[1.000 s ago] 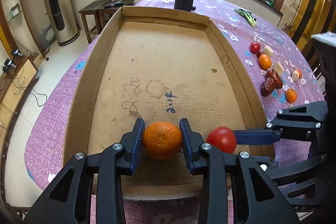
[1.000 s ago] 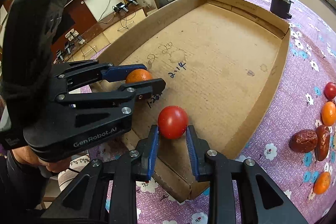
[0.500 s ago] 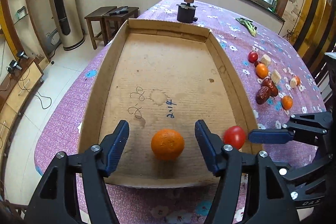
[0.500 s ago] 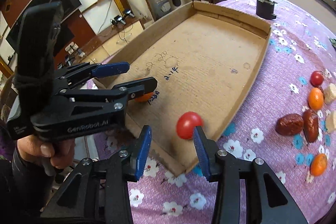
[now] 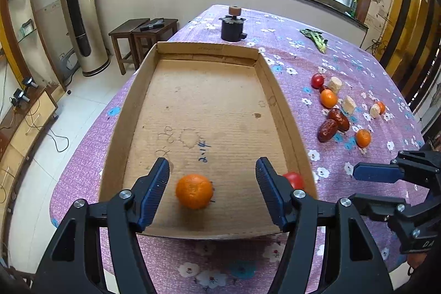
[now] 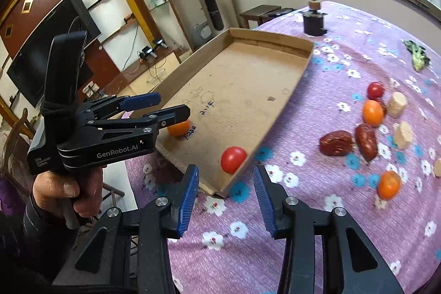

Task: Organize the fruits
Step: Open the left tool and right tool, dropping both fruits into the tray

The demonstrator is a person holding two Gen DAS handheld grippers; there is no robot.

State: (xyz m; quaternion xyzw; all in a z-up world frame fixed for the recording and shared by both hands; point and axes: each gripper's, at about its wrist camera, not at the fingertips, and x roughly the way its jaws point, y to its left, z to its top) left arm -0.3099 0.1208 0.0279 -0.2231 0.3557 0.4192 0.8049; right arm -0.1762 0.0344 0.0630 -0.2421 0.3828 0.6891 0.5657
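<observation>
A shallow cardboard box (image 5: pixel 209 47) lies on the purple flowered tablecloth. An orange (image 5: pixel 194 190) rests on the box floor near its front wall, below and between the fingers of my left gripper (image 5: pixel 212 164), which is open and not touching it. A red tomato (image 6: pixel 233 159) sits in the box's near right corner. My right gripper (image 6: pixel 226 171) hovers open just outside that corner, above the cloth, holding nothing. In the right wrist view a hand holds the left gripper (image 6: pixel 171 105) over the orange (image 6: pixel 179 128).
Loose on the cloth right of the box lie two red dates (image 5: pixel 326 130), small oranges (image 5: pixel 328 98), a cherry tomato (image 5: pixel 317 80) and beige chunks (image 5: pixel 335 84). A black pot (image 5: pixel 232 28) stands beyond the box, with green vegetable (image 5: pixel 317 39) at the far right.
Both grippers opened and let go: the orange and the tomato now lie free in the box. Both hands drew back and up, the right one out past the box corner.
</observation>
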